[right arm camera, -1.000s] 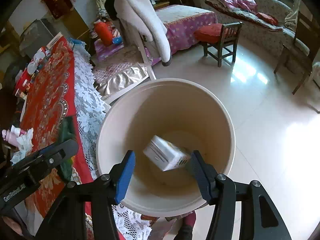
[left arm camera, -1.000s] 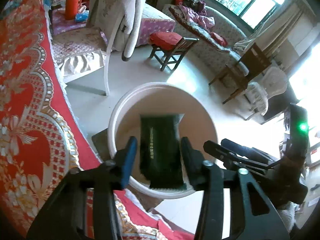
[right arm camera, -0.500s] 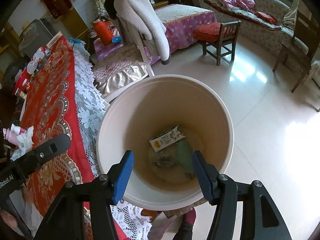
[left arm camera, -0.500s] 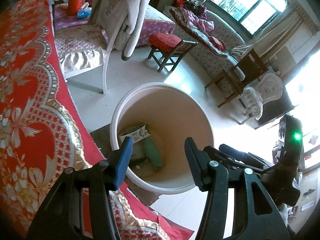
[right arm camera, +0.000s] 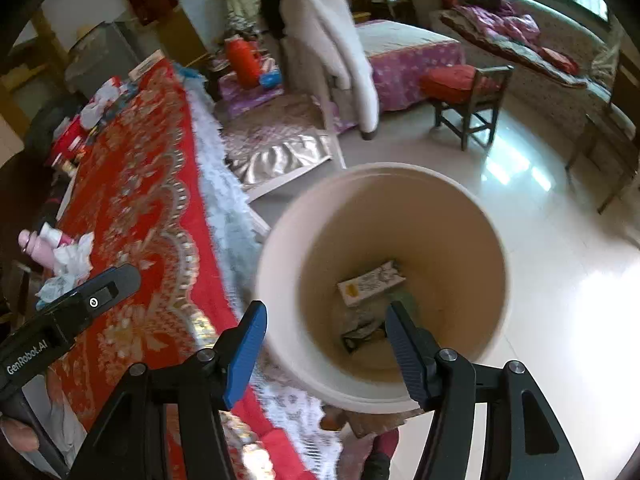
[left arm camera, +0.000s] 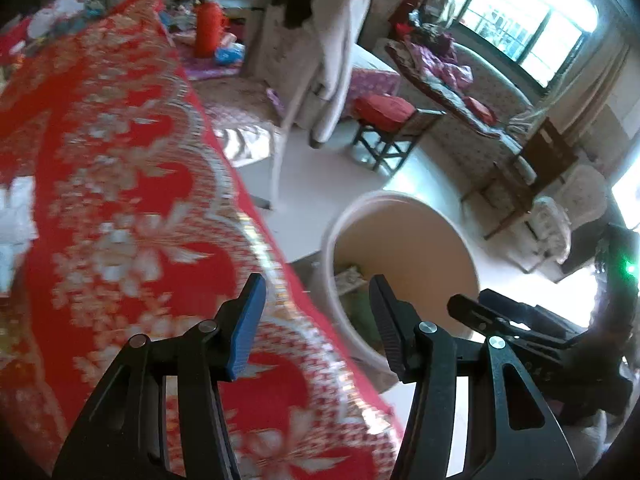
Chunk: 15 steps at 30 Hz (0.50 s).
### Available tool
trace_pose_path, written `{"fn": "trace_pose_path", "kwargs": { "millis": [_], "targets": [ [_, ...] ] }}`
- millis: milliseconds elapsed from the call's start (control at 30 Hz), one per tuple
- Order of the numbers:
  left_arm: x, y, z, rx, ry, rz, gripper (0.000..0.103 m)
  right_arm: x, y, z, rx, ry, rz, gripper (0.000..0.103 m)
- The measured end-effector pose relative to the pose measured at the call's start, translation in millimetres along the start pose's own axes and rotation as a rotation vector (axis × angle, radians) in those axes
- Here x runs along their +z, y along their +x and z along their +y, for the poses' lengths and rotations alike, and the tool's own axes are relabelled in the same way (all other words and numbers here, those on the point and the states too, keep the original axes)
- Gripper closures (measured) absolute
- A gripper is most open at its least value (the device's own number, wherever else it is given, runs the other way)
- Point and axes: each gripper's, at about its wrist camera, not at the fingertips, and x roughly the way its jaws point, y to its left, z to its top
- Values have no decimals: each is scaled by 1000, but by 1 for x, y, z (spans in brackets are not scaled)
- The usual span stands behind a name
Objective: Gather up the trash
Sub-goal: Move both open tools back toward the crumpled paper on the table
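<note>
Since a second earlier, the dark wrapper and the white carton had left the grippers and come to rest at the bottom of the bin, and both views had swung away from the bin mouth toward the table.

Trash lay in a round cream plastic bin [right arm camera: 460, 216] with a smooth wall and a rolled rim. A flat white carton [right arm camera: 370, 282] with a yellow patch leaned against the inner wall just ahead of the right gripper [right arm camera: 324, 344], and a dark crumpled wrapper [right arm camera: 360, 334] lay below it, partly hidden by the gripper's right finger. A greenish item beside them was too blurred to name.

The right gripper's jaws stood about half apart with nothing between them, its ribbed blue pads bare, hanging over the bin's near rim. The left gripper [left arm camera: 318, 322] was likewise about half open and empty, straddling the table edge, with the bin [left arm camera: 404, 204] ahead and to its right; only a sliver of the bin's contents showed there, smeared by motion.

A red tablecloth [right arm camera: 132, 200] with gold floral weave and a white lace border lay to the right gripper's left. Crumpled white tissue [right arm camera: 72, 260] and a pink bottle [right arm camera: 38, 250] sat on it, beyond the left gripper's black body. A hand's fingertip was cut off at the lower left corner.
</note>
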Motion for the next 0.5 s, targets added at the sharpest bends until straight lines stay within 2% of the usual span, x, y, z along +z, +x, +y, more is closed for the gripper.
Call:
{"fn": "trace_pose_path", "kwargs": {
  "millis": [500],
  "targets": [
    [-21, -74, 111, 175, -137, -94, 51, -5, 23, 134, 137, -192, 32, 38]
  ]
}}
